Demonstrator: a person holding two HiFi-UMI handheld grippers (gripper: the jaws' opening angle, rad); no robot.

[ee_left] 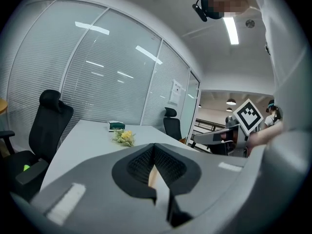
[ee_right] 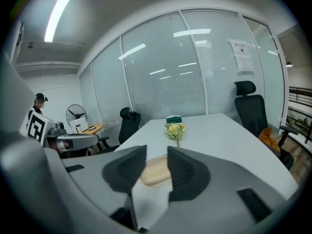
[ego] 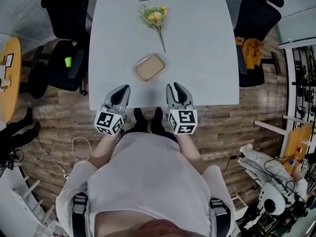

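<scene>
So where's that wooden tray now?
In the head view the wooden tray lies on the white table near its front edge, just ahead of the left gripper and right gripper, yellow flowers beyond it.

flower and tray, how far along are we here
Nothing looks done yet: the flower lies on the table, apart from the wooden tray. Nothing is in hand: the left gripper is shut and empty, the right gripper open, both at the near edge. All handling of flower and tray is left.
</scene>
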